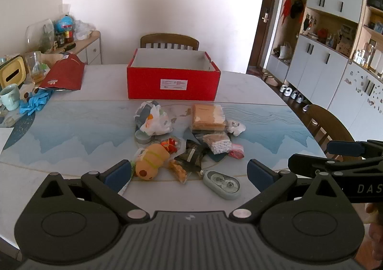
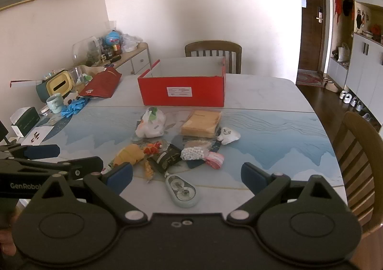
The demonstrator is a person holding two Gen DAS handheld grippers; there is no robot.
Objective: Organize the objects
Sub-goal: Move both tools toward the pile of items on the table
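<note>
1. The red cardboard box (image 1: 173, 83) stands lidless on the counter (image 1: 71, 126); no contents show.
2. The clutter pile (image 1: 186, 136) lies before it.
3. Left tongs (image 1: 189, 175) and right tongs (image 2: 186, 177) hover, spread apart, gripping nothing.

Left gripper (image 1: 189, 174): jaws wide apart, nothing between them, above the desk (image 1: 71, 126). Ahead: a clutter pile including an orange plush toy (image 1: 152, 161). Beyond it: an open red box (image 1: 173, 81).
</note>
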